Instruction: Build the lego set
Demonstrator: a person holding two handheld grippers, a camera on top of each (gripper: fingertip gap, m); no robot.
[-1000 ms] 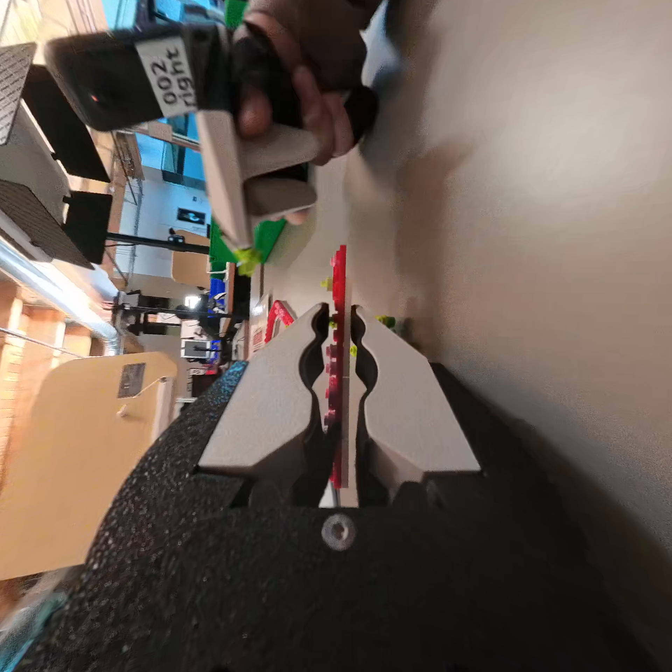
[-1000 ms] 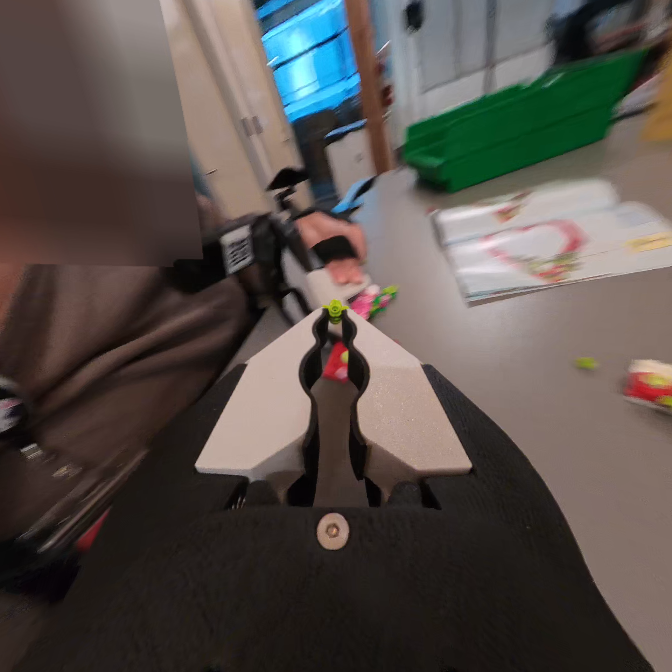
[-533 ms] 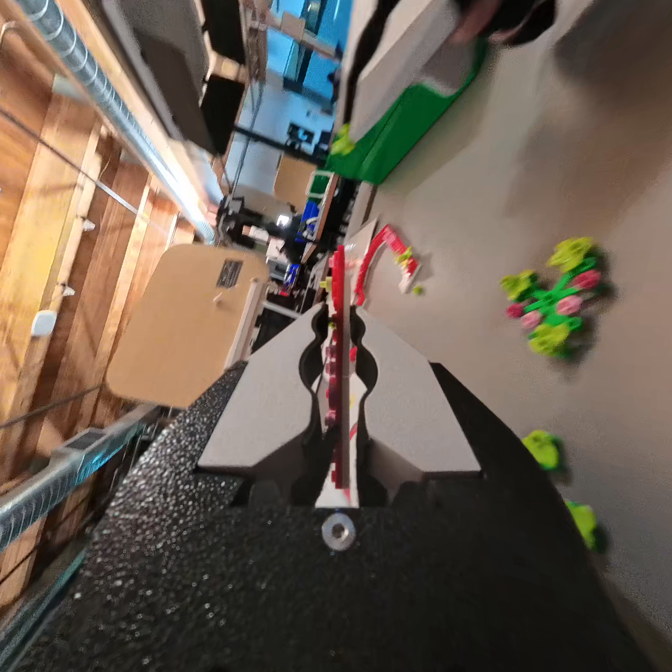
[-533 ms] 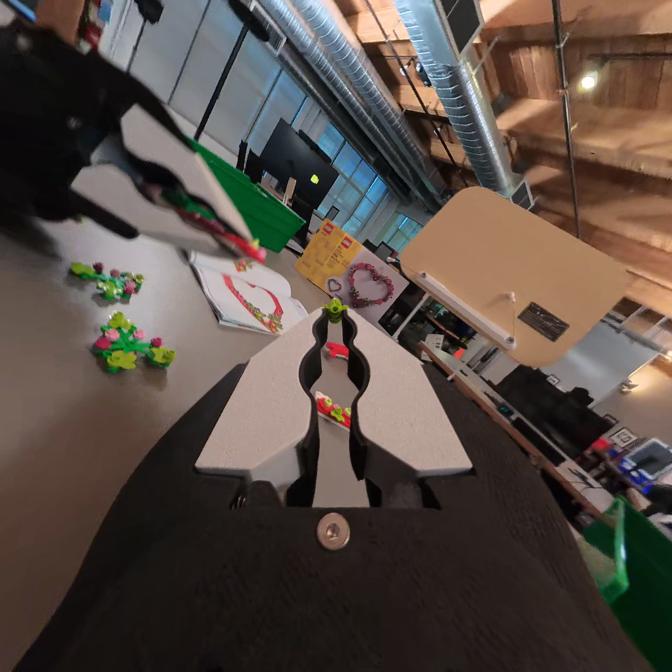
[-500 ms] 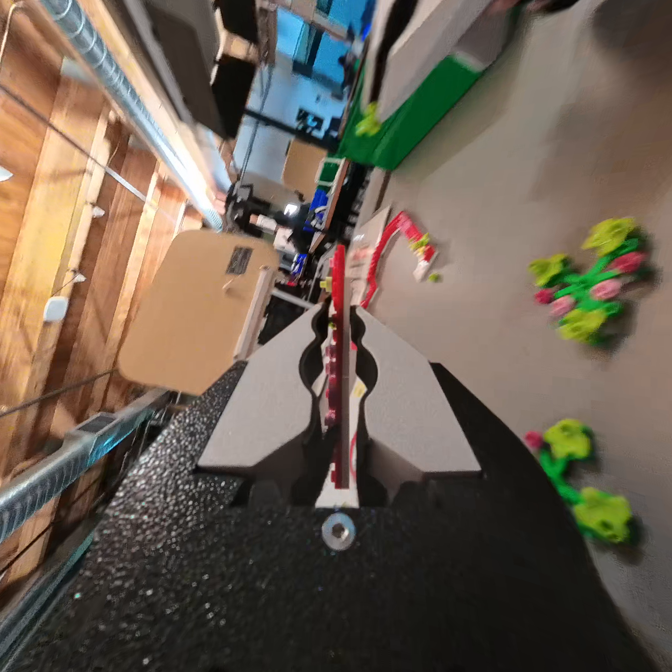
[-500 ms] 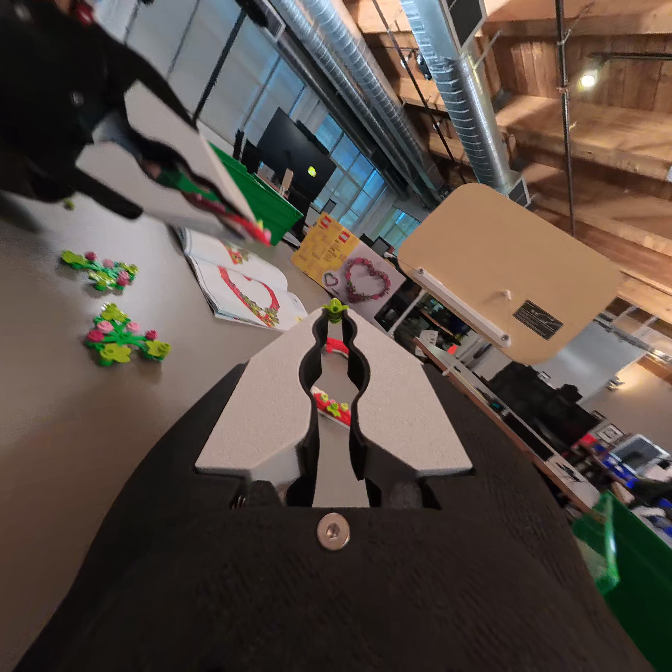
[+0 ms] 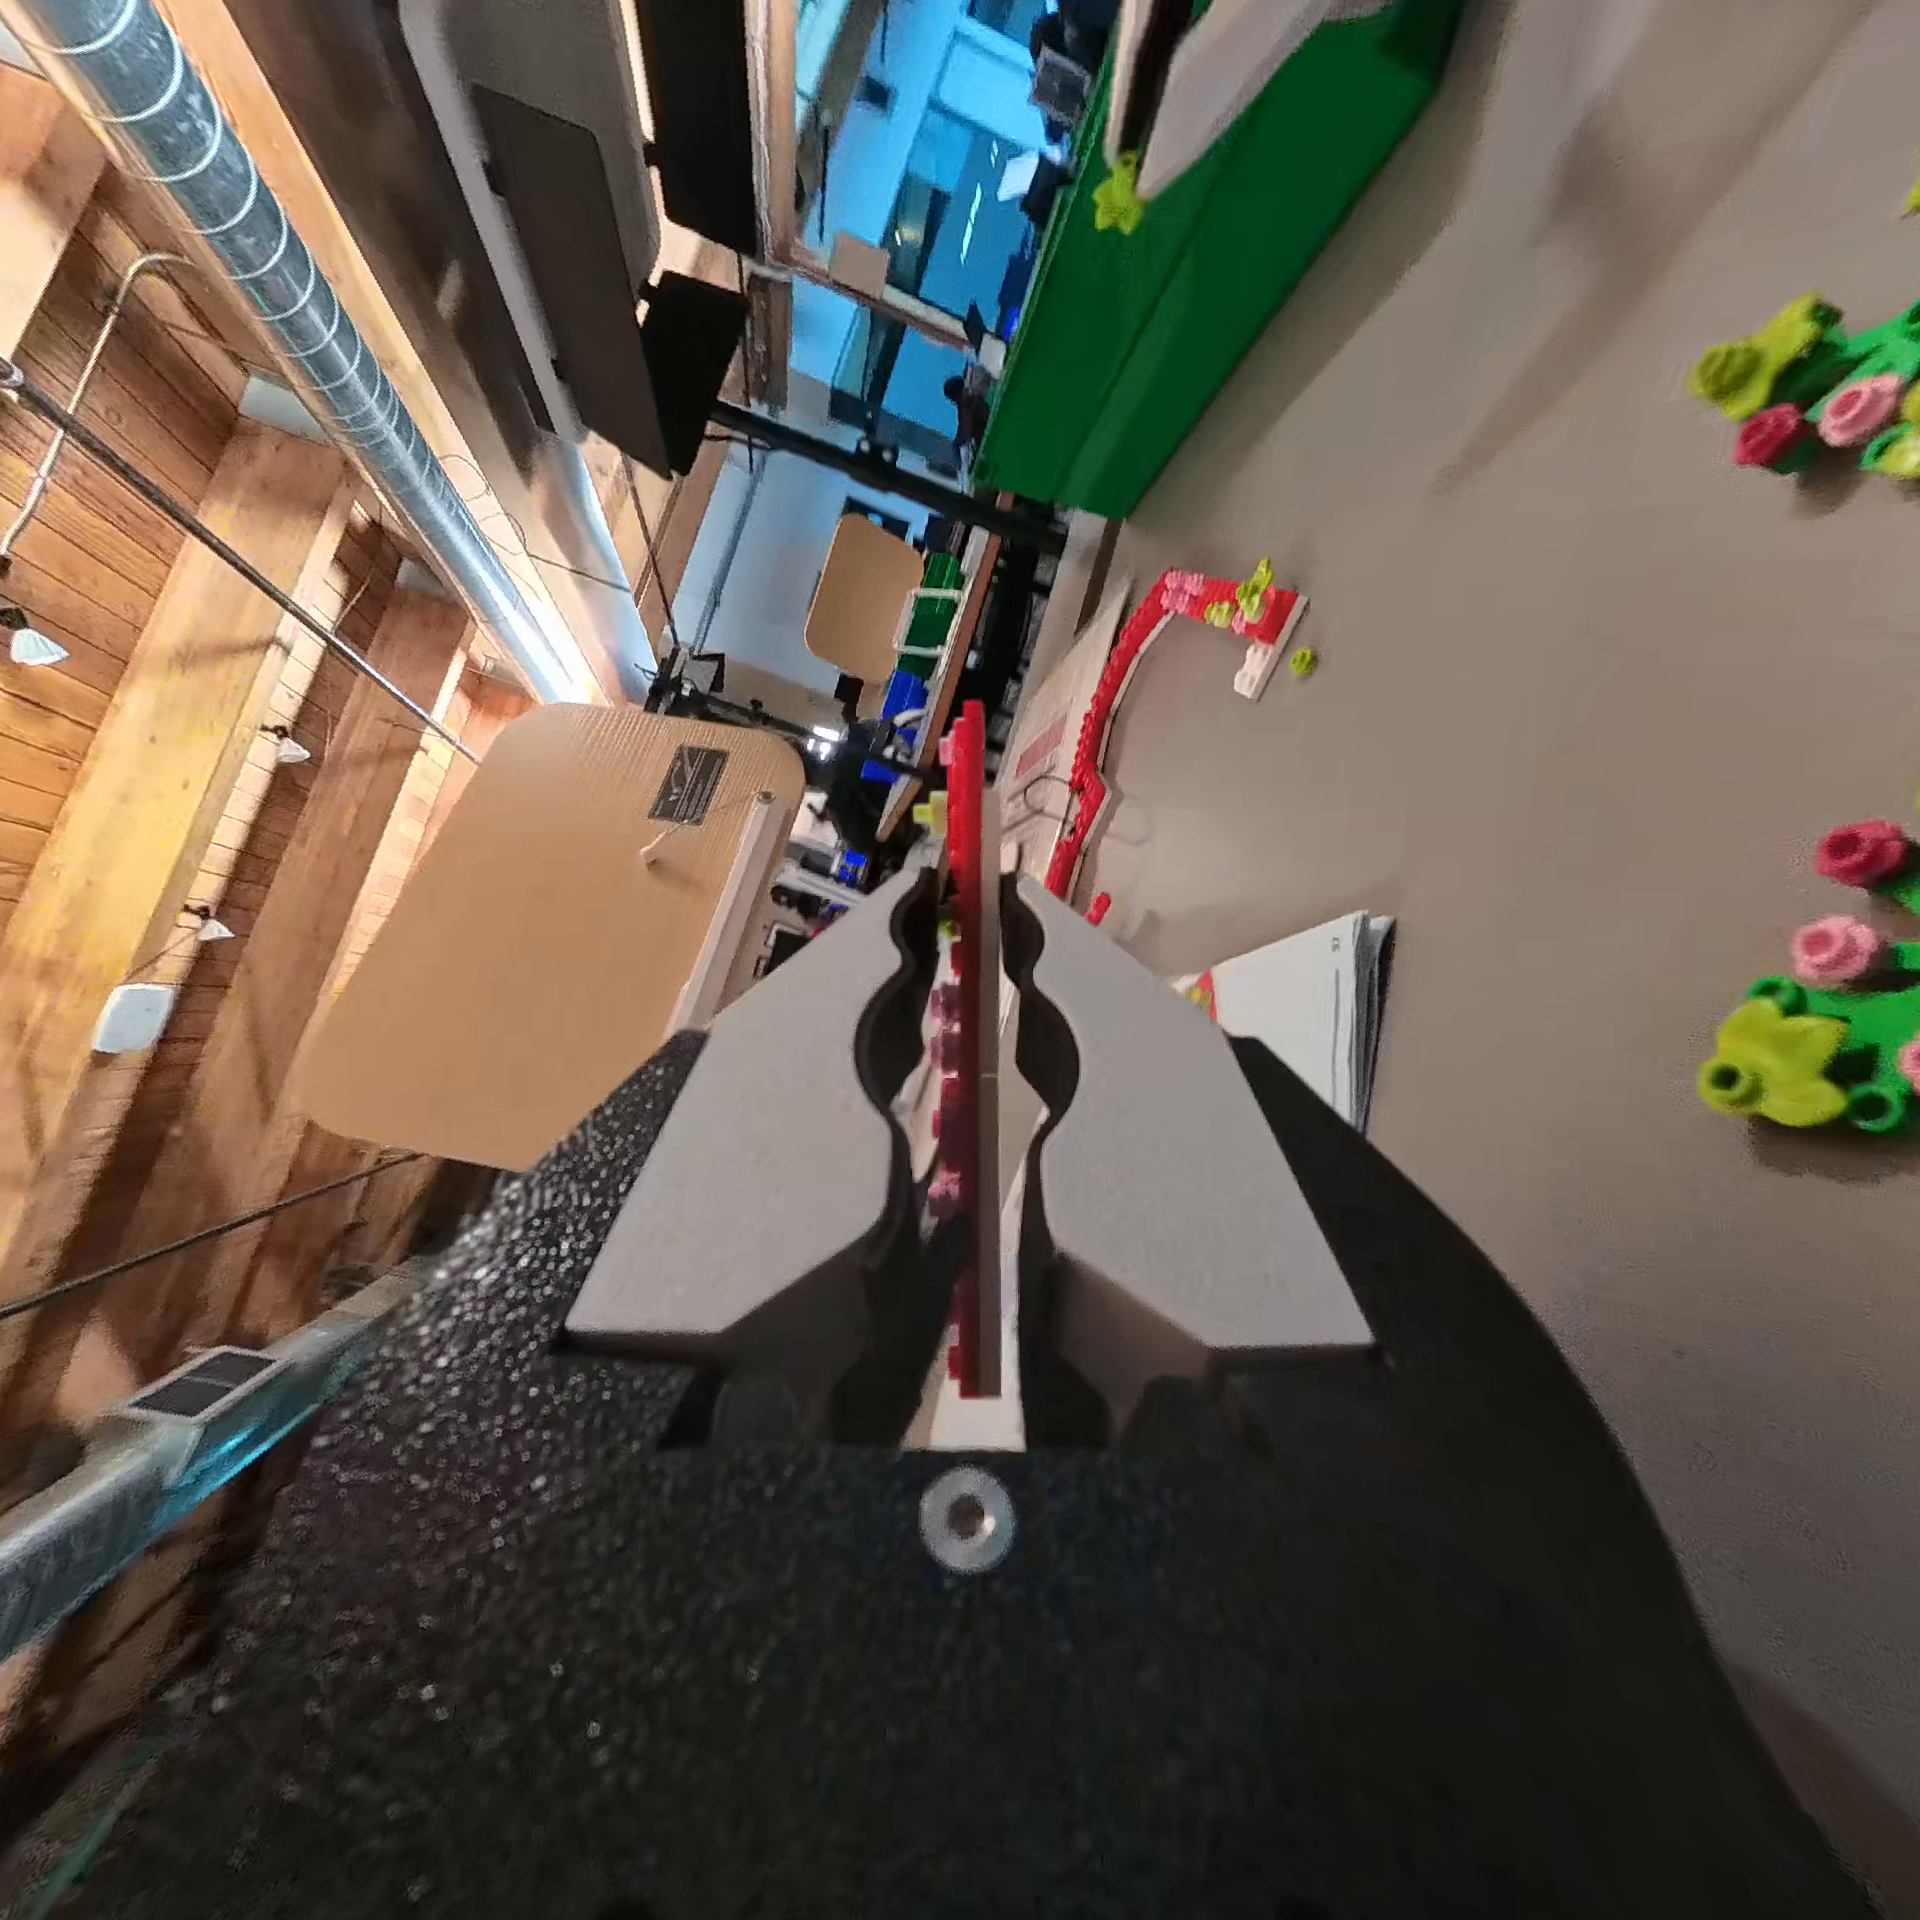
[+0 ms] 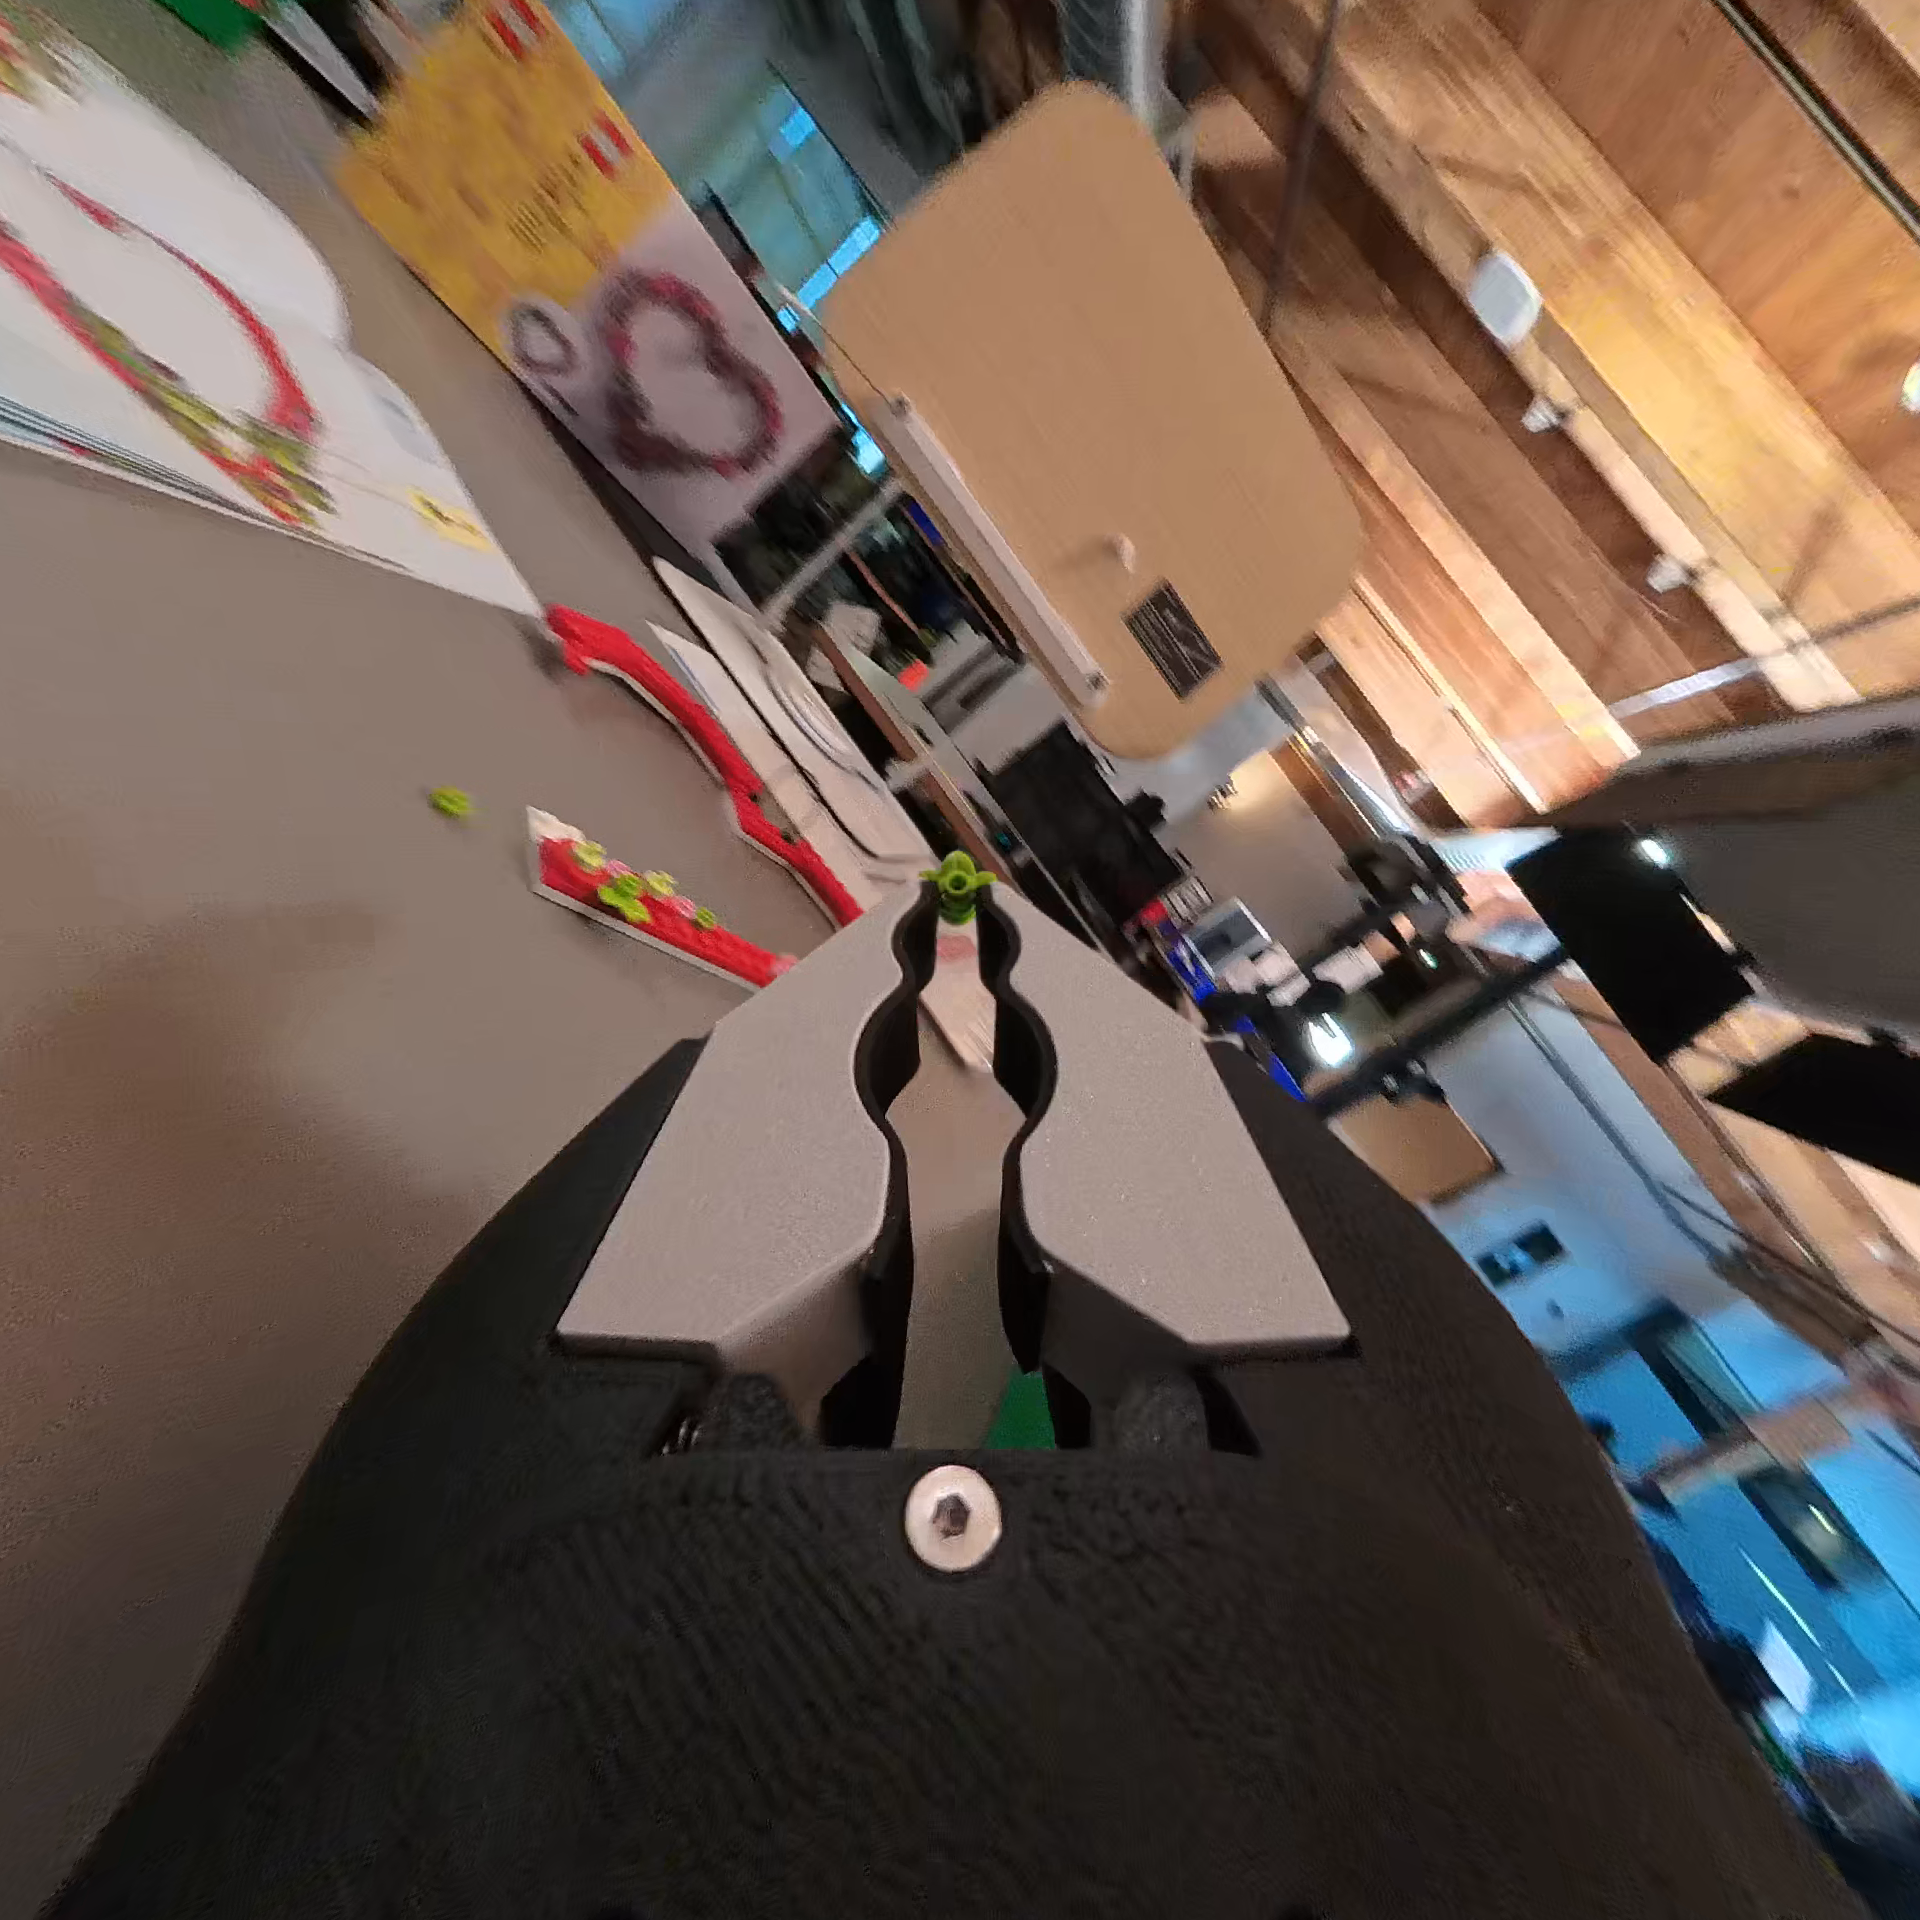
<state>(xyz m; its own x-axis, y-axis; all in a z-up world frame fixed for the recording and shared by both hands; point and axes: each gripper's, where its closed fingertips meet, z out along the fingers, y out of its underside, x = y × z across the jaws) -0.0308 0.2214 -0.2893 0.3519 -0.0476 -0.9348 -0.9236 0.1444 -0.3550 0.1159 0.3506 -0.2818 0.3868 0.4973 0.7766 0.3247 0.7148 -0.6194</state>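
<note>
My left gripper (image 7: 968, 894) is shut on a red and white lego plate section (image 7: 972, 831), held edge-on in the air with small pink and lime pieces on its left face. My right gripper (image 8: 958, 902) is shut on a small lime-green lego piece (image 8: 957, 883) at its fingertips, held above the grey table (image 8: 208, 987). A red curved lego section (image 8: 717, 748) and a red and white section with lime flowers (image 8: 623, 894) lie on the table. The right gripper's tip with the lime piece (image 7: 1120, 197) shows at the top of the left wrist view.
Green leaf clusters with pink and red flowers (image 7: 1829, 1049) (image 7: 1829, 405) lie on the table. An open instruction booklet (image 8: 208, 395), the yellow set box (image 8: 582, 260), a green bin (image 7: 1174, 291) and a loose lime piece (image 8: 449, 800) are around.
Both grippers swung round and the views turned sharply: the right wrist view went from facing the person and left gripper to facing the table's far edge. Both kept hold of their pieces.
</note>
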